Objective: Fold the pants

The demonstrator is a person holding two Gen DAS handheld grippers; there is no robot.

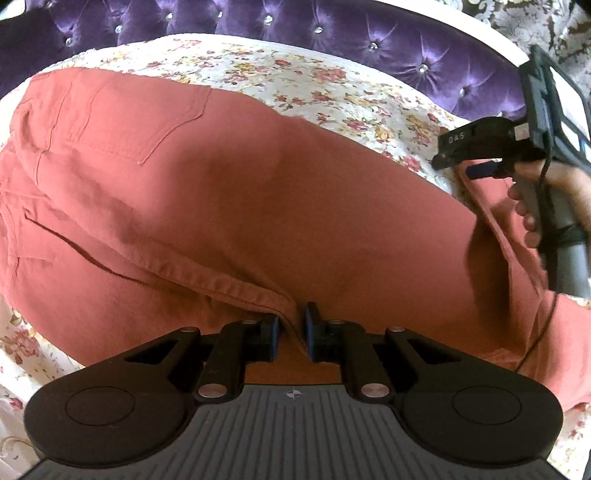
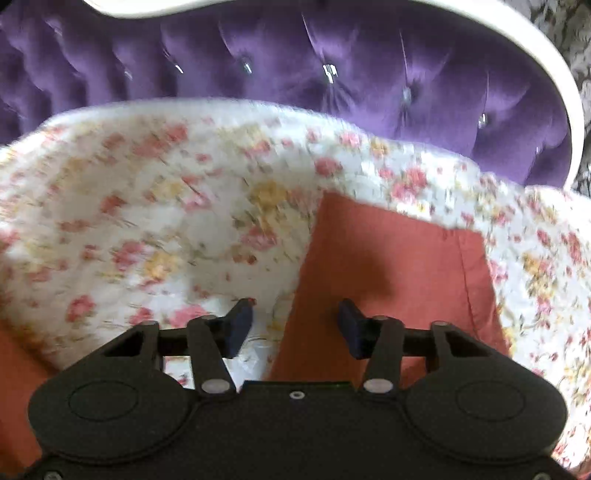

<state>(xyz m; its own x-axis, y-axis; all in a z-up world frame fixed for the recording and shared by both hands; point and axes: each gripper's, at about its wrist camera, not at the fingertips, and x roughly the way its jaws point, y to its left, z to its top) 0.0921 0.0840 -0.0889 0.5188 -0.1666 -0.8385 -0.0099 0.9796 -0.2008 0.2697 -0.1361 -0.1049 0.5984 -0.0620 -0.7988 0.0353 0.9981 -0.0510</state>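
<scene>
Rust-red pants [image 1: 258, 192] lie spread on a floral bedspread [image 1: 332, 85], back pocket at the upper left. My left gripper [image 1: 291, 328] is shut on a fold of the pants' near edge. The right gripper [image 1: 476, 162] shows at the right of the left wrist view, held by a hand above the pants' right end. In the blurred right wrist view, my right gripper [image 2: 295, 325] is open and empty, its fingers straddling the left edge of a pant leg end [image 2: 399, 266] with a stitched hem.
A purple tufted headboard [image 1: 332, 33] with a white frame runs along the far side of the bed [image 2: 332, 74]. The floral bedspread [image 2: 147, 221] surrounds the pants on all sides.
</scene>
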